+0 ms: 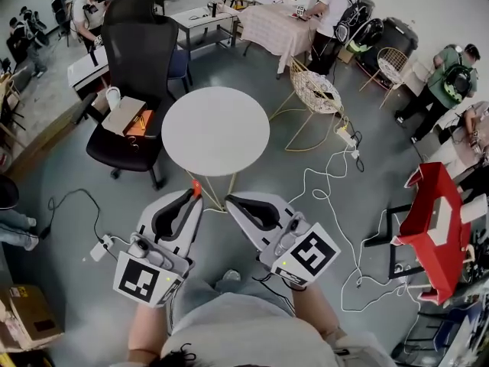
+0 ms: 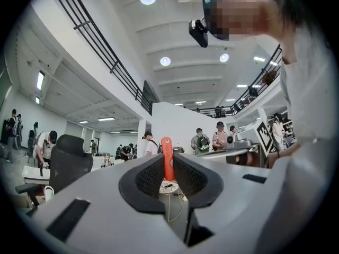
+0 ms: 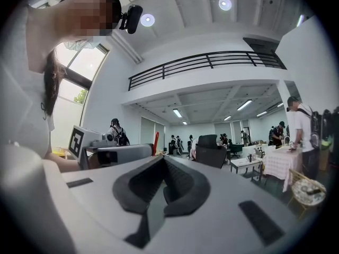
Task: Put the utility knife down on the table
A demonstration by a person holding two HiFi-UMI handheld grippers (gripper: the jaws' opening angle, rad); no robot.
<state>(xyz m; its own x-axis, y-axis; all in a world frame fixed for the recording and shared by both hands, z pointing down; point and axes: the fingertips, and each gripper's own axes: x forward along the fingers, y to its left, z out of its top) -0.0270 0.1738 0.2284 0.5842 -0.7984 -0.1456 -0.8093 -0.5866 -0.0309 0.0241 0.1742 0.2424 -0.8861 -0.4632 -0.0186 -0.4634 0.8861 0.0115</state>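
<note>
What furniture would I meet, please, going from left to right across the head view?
Black office chair → round white table → wire chair → red stand.

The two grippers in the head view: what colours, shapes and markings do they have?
Both the left gripper and the right gripper have pale grey shells with black ribbed pads inside the jaws. Each carries a white cube with black square markers. The person wears a light top.
</note>
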